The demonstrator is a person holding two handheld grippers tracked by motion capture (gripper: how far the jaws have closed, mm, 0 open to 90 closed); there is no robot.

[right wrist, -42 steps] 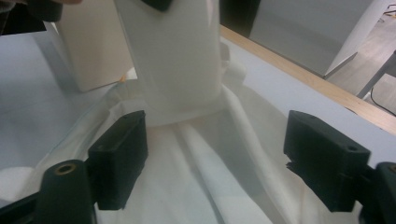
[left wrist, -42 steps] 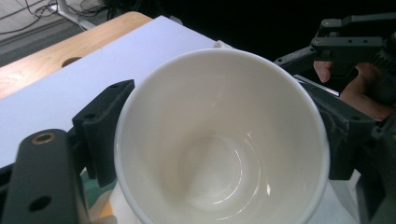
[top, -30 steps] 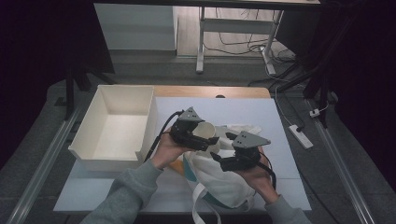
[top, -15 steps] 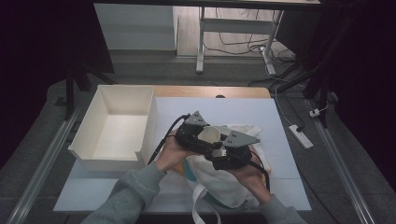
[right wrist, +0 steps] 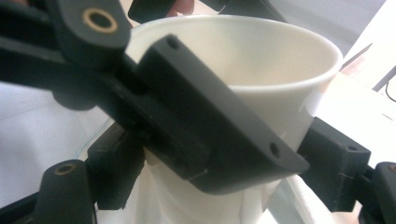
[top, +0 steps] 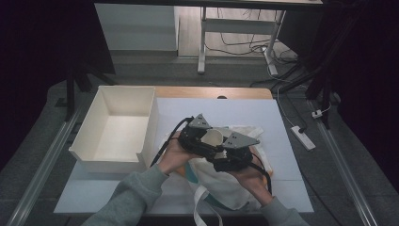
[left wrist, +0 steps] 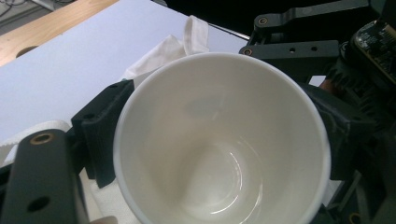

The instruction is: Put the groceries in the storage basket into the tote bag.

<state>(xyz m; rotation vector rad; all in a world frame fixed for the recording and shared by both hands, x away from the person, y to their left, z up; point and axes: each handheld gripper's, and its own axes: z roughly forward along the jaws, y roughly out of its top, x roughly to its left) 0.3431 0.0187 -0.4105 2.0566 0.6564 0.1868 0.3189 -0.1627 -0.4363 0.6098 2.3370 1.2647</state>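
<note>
Since a second ago my two hands have drawn together over the cloth bag (top: 230,188), so that my right gripper (top: 225,151) now sits pressed up against my left gripper (top: 203,141) instead of a little way off to its right. Both meet at the white paper cup (top: 214,137), which is held up just above the bag near the middle of the table (top: 282,127). In the left gripper view the cup (left wrist: 219,140) faces the camera mouth-on, empty inside, with my left gripper's black jaws pressed to its wall on either side, so that gripper is grasping the cup. In the right gripper view the cup (right wrist: 261,79) is seen from the side, tilted, with my right gripper's jaws standing either side of its lower wall and one jaw of the left gripper crossing in front. My right jaws have just been closing in with the cup between them, and their pads look to be touching its wall, so I read that gripper as gripping the cup too. The white open box (top: 120,127) stands on the left part of the table, apart from my hands
</note>
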